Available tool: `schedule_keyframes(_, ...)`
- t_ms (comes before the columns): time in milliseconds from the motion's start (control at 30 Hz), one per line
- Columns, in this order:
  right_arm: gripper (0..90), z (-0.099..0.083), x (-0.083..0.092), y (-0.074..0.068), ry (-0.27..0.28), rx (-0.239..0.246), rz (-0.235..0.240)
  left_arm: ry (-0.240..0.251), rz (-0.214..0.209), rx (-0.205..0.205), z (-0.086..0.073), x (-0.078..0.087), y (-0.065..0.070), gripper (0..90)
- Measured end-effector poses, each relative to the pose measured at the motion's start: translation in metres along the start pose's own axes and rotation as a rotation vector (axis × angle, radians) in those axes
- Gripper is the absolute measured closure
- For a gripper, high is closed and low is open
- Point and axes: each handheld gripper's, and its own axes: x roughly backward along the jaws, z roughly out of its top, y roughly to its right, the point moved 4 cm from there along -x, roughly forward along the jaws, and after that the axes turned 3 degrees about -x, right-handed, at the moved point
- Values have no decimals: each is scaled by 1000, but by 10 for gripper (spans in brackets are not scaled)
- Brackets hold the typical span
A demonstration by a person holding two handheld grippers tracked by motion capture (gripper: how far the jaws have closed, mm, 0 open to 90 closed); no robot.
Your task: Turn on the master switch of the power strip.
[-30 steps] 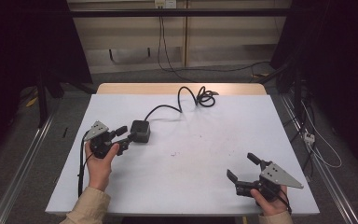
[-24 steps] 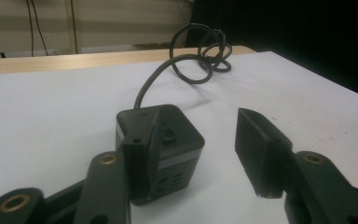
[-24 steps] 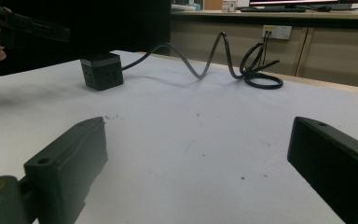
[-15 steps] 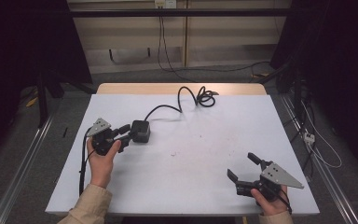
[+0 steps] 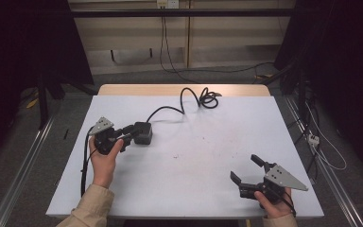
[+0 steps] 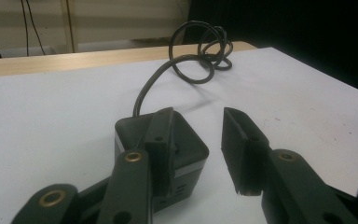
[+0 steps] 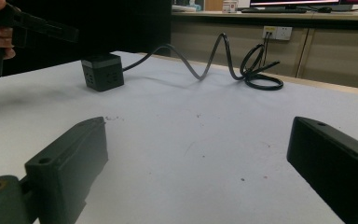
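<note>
L gripper (image 5: 128, 134) jaws just closing round black plastic cube adapter (image 5: 142, 133), not yet pinching (cord (image 5: 189, 101) trails behind it); R gripper (image 5: 248, 170) spread, idle, well apart from cube.

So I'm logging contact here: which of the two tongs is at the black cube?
The left tongs: their jaws, just closing, straddle the black cube with one pad against its side. The right tongs hover open over bare table.

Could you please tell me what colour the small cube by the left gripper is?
The cube is black; the right gripper view shows it best.
</note>
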Motion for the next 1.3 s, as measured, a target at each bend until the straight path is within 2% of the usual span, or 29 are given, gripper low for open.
schedule_keyframes(333, 44, 0, 0, 0, 0, 2, -3, -13, -3, -13, 1, -3, -1, 697)
schedule_keyframes(967, 44, 0, -1, 1, -3, -3, -4, -25, -9, 1, 1, -10, -4, 767)
schedule_keyframes(1167, 44, 0, -1, 1, -1, -1, -4, -33, -6, -13, 3, -12, -4, 775)
schedule_keyframes(1300, 44, 0, 0, 1, -2, -2, -3, -32, -5, -7, 4, -14, -4, 781)
